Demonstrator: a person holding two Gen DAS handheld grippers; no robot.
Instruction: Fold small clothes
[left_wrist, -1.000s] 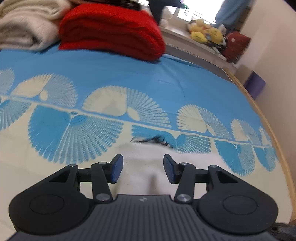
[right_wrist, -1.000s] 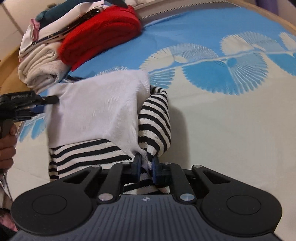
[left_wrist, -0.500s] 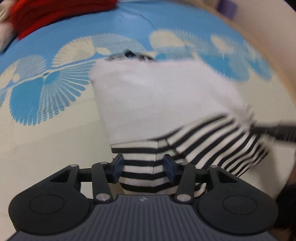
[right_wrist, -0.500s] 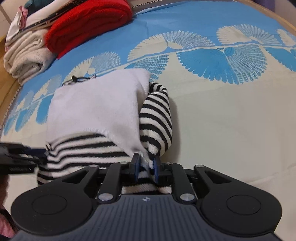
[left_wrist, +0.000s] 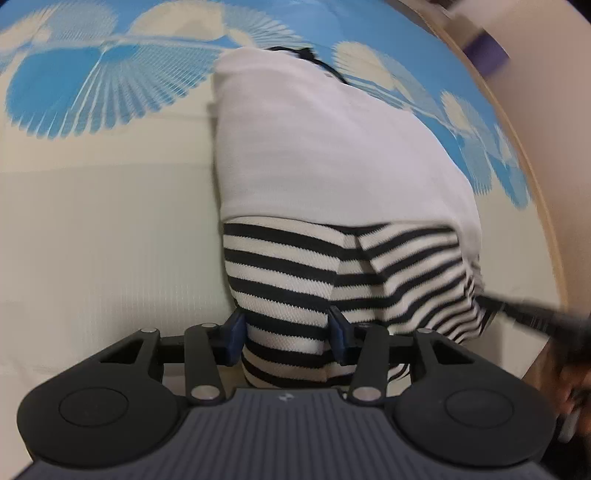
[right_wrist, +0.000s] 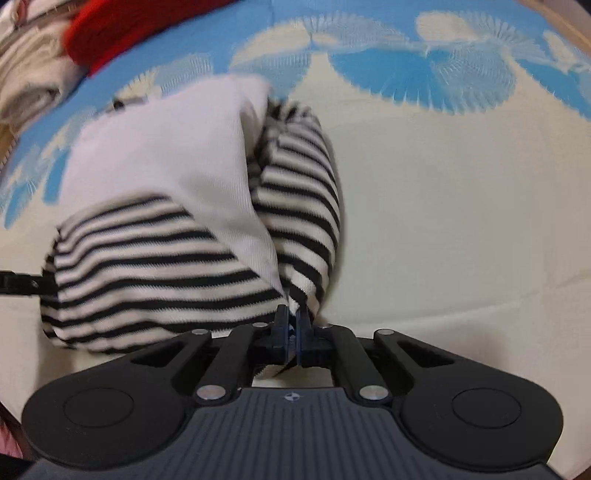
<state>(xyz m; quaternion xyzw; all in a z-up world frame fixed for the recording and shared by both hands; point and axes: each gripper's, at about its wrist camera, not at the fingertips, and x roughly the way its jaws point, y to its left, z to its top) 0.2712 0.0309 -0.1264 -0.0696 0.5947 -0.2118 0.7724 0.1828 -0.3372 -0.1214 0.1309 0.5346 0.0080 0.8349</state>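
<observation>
A small garment with a white body and black-and-white striped parts lies on the bedspread; it also shows in the right wrist view. My left gripper is open, its pads straddling the near striped edge. My right gripper is shut on the garment's near right corner, where white cloth and a striped sleeve meet. The right gripper's tip shows at the garment's right edge in the left wrist view, and the left gripper's tip at its left edge in the right wrist view.
The bedspread is cream with blue fan patterns. A folded red knit and a cream folded pile sit at the far left. The bed's wooden edge curves along the right.
My left gripper has swung from the far side to the garment's near striped edge and closed in on it, still open. My right gripper keeps its hold on the corner.
</observation>
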